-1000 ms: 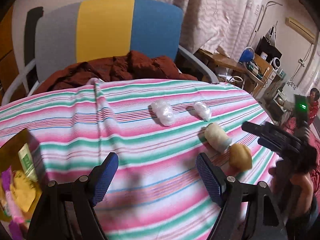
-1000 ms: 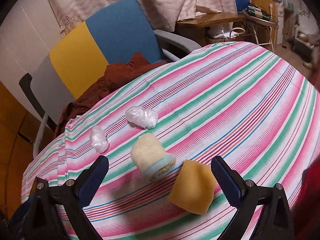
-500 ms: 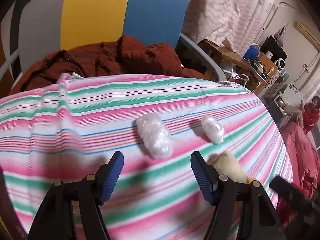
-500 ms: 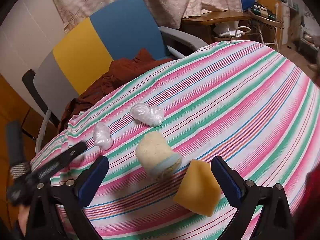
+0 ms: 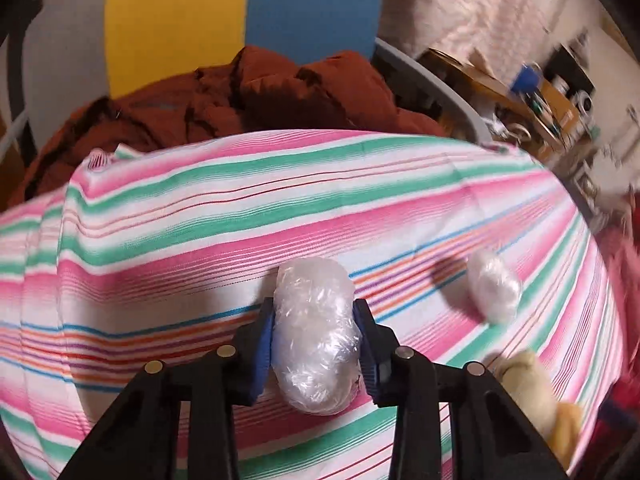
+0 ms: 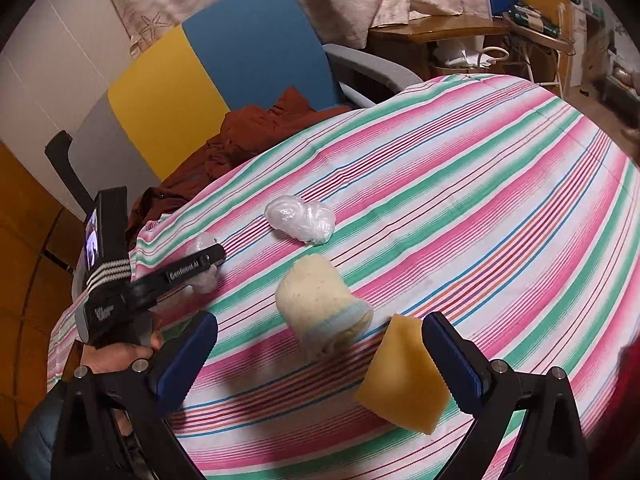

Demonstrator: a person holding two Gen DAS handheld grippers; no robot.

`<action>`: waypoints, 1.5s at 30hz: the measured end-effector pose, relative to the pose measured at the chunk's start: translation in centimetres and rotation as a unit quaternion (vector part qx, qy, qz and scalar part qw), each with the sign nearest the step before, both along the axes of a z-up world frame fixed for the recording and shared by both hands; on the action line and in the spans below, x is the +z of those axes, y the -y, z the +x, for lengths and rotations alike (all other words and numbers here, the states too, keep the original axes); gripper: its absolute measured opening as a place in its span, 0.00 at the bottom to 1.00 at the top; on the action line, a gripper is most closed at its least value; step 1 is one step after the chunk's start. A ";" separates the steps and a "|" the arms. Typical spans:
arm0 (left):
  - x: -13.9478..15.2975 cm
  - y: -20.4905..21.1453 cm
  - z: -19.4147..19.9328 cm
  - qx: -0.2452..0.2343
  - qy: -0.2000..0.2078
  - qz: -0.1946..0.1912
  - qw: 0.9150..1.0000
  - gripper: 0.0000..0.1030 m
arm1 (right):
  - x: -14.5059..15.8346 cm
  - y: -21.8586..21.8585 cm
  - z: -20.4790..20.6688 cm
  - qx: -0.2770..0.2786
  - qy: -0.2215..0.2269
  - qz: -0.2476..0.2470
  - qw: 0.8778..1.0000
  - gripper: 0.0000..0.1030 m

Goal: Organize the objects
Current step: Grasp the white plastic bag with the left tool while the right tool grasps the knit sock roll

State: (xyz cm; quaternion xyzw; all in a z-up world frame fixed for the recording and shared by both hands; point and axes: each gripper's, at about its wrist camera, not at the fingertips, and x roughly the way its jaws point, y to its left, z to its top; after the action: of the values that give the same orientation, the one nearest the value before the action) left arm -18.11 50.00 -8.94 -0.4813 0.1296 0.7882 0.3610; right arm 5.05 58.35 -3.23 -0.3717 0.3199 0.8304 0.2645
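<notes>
The left tongs (image 5: 316, 344) are clamped on a clear plastic bundle (image 5: 316, 332) lying on the striped counter (image 5: 200, 216). The right tongs (image 6: 320, 356) gape wide and empty above a cream cloth roll (image 6: 320, 304), with a yellow sponge (image 6: 404, 380) just inside the right-hand pad. A second plastic bundle (image 6: 302, 220) sits farther back.

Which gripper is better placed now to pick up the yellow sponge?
The right gripper: its jaws are open and the yellow sponge lies just inside the right one. The left gripper is already closed on a plastic bundle.
</notes>
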 end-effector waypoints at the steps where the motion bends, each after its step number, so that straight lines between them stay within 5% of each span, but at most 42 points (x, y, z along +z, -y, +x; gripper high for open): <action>1: 0.0 0.2 0.2 -0.004 -0.004 -0.001 1.000 0.35 | 0.0 0.0 -0.1 0.002 0.000 -0.001 1.000 1.00; 6: 0.4 2.3 2.0 -0.001 -0.010 -0.010 1.000 0.35 | -0.1 -0.3 0.2 -0.004 -0.001 -0.001 1.000 1.00; 20: 2.5 13.0 15.5 -0.050 -0.088 -0.008 0.995 0.35 | -0.9 -0.4 -0.3 -0.001 0.028 0.005 1.000 1.00; 35: 0.1 15.5 14.8 -0.038 -0.053 0.013 0.998 0.35 | -3.4 0.1 -6.3 0.084 0.123 0.072 0.986 0.98; 40: 0.0 15.7 14.8 -0.037 -0.058 0.014 0.998 0.37 | -4.8 -0.4 -7.0 0.099 0.138 0.075 0.983 0.87; 42: 0.0 15.7 15.0 -0.035 -0.065 0.013 0.997 0.37 | -5.5 -0.6 -7.2 0.108 0.143 0.051 0.982 0.69; 45: 0.0 15.6 15.0 -0.034 -0.066 0.014 0.997 0.37 | -6.4 -0.5 -7.5 0.117 0.173 0.059 0.976 0.61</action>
State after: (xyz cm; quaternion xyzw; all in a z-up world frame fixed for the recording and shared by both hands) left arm -3.10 34.36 -8.90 -0.4189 0.1583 0.8071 0.3847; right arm -2.43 58.84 -9.65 -0.5283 0.1744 0.7961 0.2381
